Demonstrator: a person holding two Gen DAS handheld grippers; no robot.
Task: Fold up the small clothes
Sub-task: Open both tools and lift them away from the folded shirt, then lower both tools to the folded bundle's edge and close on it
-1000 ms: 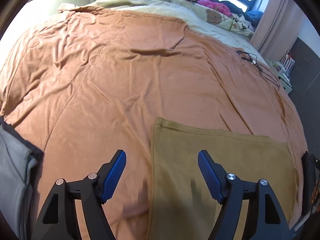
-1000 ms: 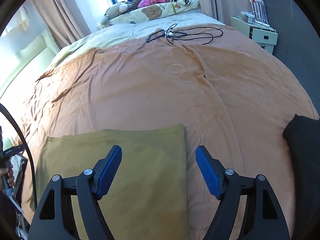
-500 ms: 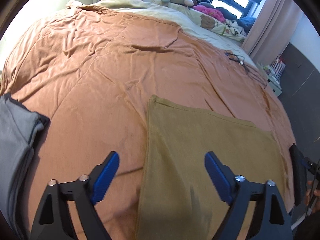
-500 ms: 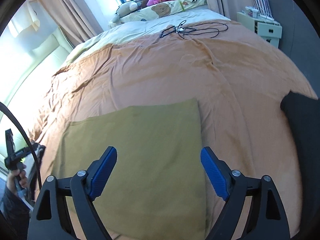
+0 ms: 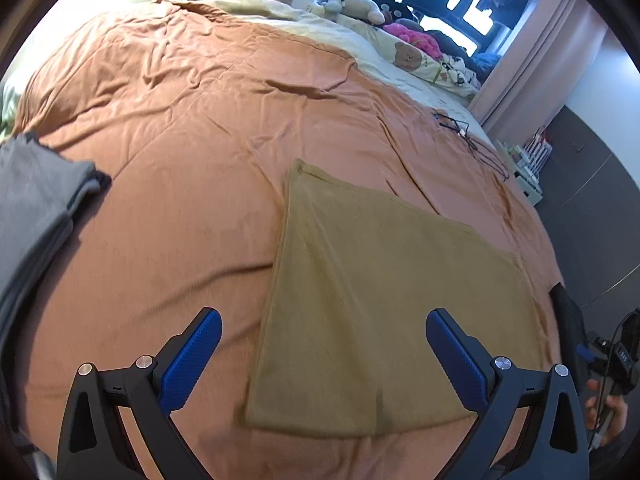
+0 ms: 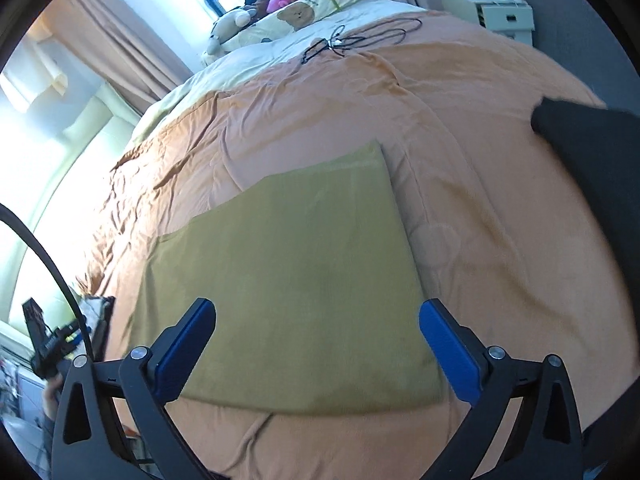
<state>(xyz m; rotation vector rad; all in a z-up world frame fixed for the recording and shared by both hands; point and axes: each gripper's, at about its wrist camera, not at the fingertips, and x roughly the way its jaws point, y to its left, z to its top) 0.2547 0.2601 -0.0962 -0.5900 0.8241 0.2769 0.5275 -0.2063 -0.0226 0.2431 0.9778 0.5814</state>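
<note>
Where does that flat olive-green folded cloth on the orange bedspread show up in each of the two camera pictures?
Left wrist view: the flat olive-green folded cloth lies right of centre.
Right wrist view: the cloth lies just left of centre.
Shared landmark: the tangled black cable near the far pillows.

At your twelve o'clock: rumpled orange bedspread [image 5: 192, 128]; tangled black cable [image 6: 352, 40] toward one; plush toys [image 5: 356, 6] beneath the window.

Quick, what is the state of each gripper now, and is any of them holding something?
Left gripper: jaws opening, empty, above the flat olive-green folded cloth.
Right gripper: jaws opening, empty, over the same cloth.
</note>
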